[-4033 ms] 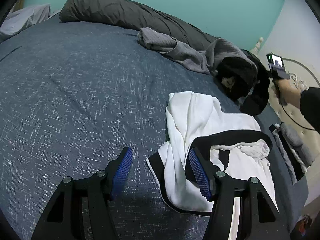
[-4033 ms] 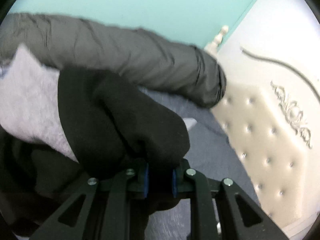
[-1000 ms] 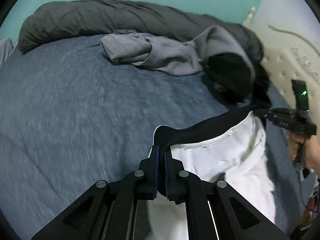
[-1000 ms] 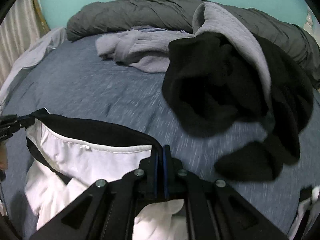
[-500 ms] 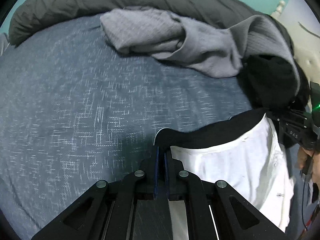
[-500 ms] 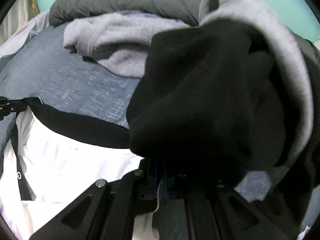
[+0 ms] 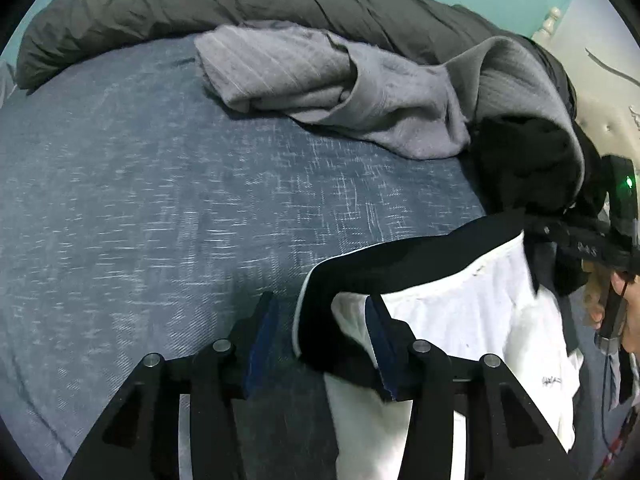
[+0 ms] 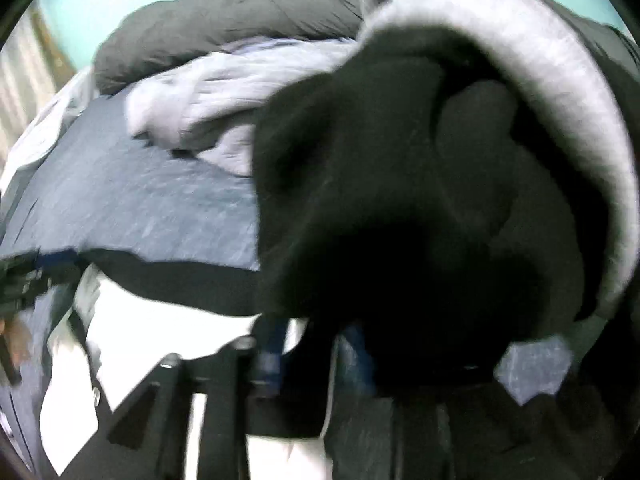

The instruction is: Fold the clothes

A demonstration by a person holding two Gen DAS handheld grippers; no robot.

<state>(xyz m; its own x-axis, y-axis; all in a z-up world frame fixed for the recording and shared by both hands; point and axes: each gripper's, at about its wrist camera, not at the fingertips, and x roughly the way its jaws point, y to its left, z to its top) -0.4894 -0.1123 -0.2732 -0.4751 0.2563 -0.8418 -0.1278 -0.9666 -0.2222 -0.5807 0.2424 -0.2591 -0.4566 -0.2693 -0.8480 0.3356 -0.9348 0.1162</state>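
Where black ribbed hem (image 7: pixel 420 252) spans, smooth white garment (image 7: pixel 472 320), left tool (image 7: pixel 320 340) spread.

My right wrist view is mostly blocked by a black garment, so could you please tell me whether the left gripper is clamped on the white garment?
Observer: No. The left gripper is open, and the corner of the white garment's black band lies loose between its fingers.
Operator: Thank you. Where is my right gripper relative to that band?
Observer: In the left wrist view, the right gripper sits at the band's far end, directly under the black garment.
Operator: Is anything printed on the white fabric?
Observer: Yes, there is a small dark mark near its right edge. It is too small to read.
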